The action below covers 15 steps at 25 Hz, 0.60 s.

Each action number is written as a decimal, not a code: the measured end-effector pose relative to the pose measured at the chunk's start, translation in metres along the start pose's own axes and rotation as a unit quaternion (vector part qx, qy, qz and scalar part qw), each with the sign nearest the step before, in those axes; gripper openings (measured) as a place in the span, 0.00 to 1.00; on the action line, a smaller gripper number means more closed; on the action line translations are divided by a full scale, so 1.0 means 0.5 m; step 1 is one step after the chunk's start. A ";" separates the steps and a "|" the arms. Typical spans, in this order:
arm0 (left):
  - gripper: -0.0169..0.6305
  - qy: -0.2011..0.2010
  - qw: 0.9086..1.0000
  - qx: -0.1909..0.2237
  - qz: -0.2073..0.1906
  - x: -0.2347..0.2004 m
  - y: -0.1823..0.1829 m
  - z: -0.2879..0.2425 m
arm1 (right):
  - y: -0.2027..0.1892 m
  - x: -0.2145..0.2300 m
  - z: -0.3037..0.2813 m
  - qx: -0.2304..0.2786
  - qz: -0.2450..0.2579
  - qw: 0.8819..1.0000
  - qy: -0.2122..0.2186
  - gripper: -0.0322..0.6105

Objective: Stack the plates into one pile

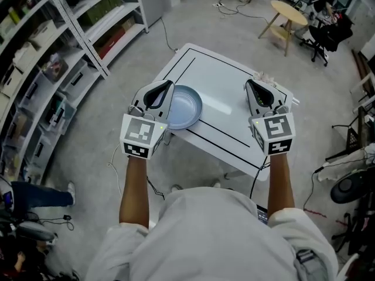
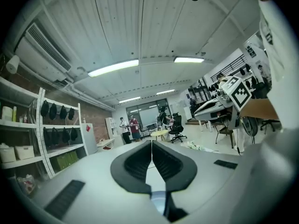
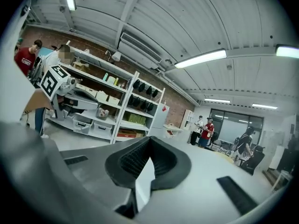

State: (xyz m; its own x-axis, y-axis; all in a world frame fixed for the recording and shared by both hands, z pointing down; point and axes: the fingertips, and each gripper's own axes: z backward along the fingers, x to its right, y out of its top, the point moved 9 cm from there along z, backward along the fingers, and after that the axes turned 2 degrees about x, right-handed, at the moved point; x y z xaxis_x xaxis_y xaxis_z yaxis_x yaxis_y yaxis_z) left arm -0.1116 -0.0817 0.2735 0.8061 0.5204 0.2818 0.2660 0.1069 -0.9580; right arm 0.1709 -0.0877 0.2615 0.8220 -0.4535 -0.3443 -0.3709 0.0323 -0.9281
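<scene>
Lying on the near left part of a white table (image 1: 228, 98), a round pale-blue plate (image 1: 184, 107) is seen, with a shallow raised rim and a smooth, faintly glossy face. The table top is flat, rectangular and matte, and a thin black line is drawn just inside its edge. In the head view the plate's left rim is overlapped by the left gripper (image 1: 169, 85). Its two black, ribbed fingers (image 2: 135, 164) are pressed tip to tip with nothing caught between them, and a sliver of blue shows below their base. The right gripper (image 1: 249, 83) is held over the table's right side, well apart from the plate. Its fingers (image 3: 135, 160), curved and ridged in the same way, are likewise closed together and empty. A grey concrete floor (image 1: 117, 151) is seen around the table, with metal shelves (image 1: 70, 51) at the left.
</scene>
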 end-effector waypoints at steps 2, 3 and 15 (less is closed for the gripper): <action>0.06 -0.003 1.000 -0.001 0.000 0.009 0.002 -0.006 | -0.003 0.005 0.002 0.001 0.000 1.000 0.003 0.07; 0.06 -0.004 1.000 -0.001 0.000 0.012 0.002 -0.009 | -0.003 0.006 0.002 0.001 0.002 1.000 0.004 0.07; 0.06 -0.012 1.000 -0.020 0.004 0.015 -0.021 -0.018 | -0.020 -0.005 -0.017 -0.005 0.004 1.000 0.015 0.07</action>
State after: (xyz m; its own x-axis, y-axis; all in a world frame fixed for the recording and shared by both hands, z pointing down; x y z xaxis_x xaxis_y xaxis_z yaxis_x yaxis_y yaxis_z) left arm -0.1036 -0.0868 0.2863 0.7961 0.5407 0.2718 0.2806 0.0682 -0.9574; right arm 0.1692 -0.0943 0.2729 0.8058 -0.4804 -0.3463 -0.3814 0.0263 -0.9240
